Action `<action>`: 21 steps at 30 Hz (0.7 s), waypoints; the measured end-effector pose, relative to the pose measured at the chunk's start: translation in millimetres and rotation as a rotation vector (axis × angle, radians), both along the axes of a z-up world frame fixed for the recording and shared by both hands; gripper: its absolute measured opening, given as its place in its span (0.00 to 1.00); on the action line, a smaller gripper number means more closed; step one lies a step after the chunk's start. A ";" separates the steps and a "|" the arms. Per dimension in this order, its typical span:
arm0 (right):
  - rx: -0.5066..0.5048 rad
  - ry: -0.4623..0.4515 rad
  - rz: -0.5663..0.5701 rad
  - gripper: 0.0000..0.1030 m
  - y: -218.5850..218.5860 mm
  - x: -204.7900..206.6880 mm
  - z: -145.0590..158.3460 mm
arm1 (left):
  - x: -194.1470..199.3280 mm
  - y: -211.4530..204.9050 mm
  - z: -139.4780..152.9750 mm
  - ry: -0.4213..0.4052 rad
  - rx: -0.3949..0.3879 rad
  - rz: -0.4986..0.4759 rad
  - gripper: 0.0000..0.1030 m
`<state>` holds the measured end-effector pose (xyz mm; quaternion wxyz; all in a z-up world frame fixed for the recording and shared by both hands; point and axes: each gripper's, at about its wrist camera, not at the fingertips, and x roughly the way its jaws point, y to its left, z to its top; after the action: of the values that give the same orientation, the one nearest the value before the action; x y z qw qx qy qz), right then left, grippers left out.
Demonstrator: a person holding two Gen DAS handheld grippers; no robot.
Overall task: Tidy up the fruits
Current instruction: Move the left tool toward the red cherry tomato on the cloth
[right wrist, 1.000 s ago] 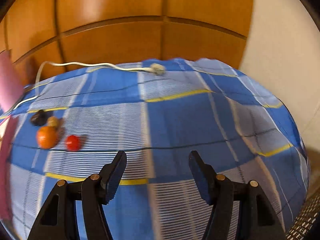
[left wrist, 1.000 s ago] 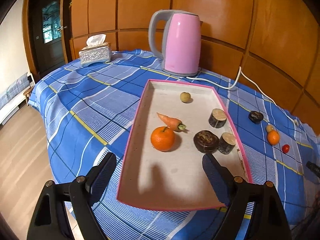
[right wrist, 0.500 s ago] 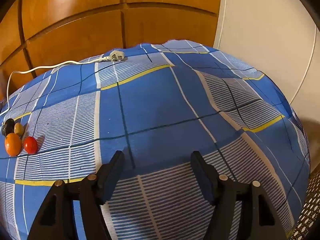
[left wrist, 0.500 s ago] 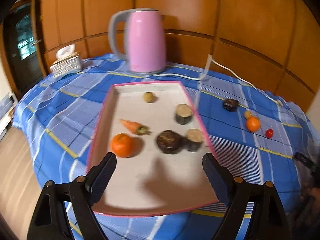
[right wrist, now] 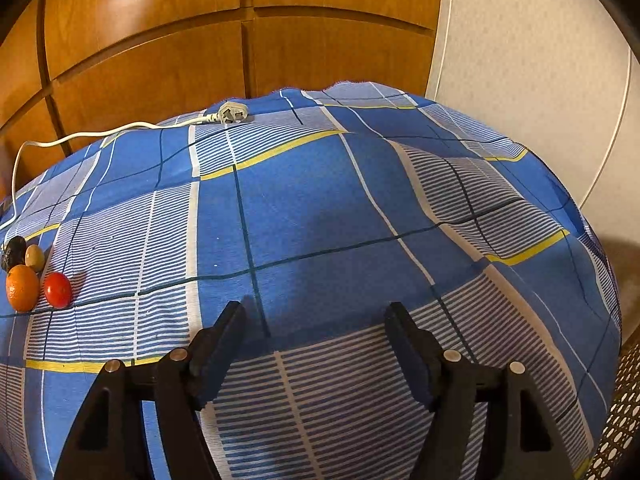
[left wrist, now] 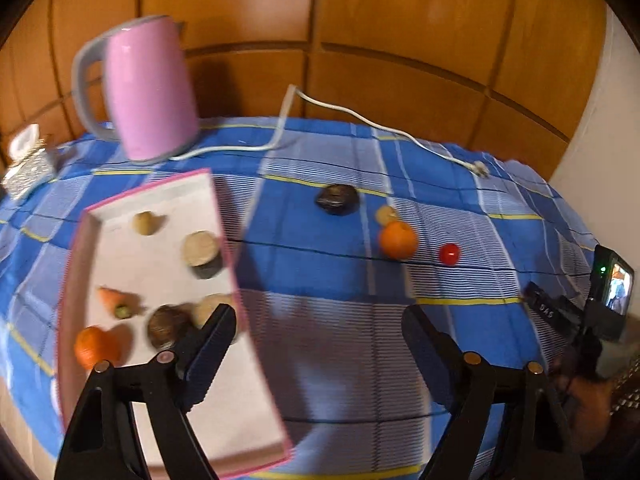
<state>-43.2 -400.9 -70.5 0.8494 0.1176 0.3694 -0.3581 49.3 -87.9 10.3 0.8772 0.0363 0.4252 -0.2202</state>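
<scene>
Nearest, the left gripper (left wrist: 316,326) is seen empty above the cloth, its jaws having just been closing slightly; the right gripper (right wrist: 314,330), also empty, has just been opening. Farther out, the loose orange (left wrist: 397,239) and red tomato (left wrist: 449,254) are found beside the pink tray (left wrist: 224,236). They are judged light and round, apt to roll; the tomato is soft, best taken across its middle. No writing can be read.

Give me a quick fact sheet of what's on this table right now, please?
surface: blue checked tablecloth
tray: pink-rimmed, holds an orange, a carrot, round pieces
loose fruit: second orange, red tomato, small tan fruit, dark fruit
kettle: pink, plug lying unplugged
left gripper: open, empty
right gripper: open, empty
</scene>
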 end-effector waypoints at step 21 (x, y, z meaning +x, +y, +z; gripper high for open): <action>-0.001 -0.003 0.000 0.72 0.1 0.7 -1.1 | 29.3 -184.7 -42.2 -0.069 0.194 -0.422 0.51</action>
<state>-42.5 -400.8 -71.6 0.8500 0.1176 0.3679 -0.3583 78.6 -272.6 -31.9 0.8180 0.2161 0.3973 -0.3554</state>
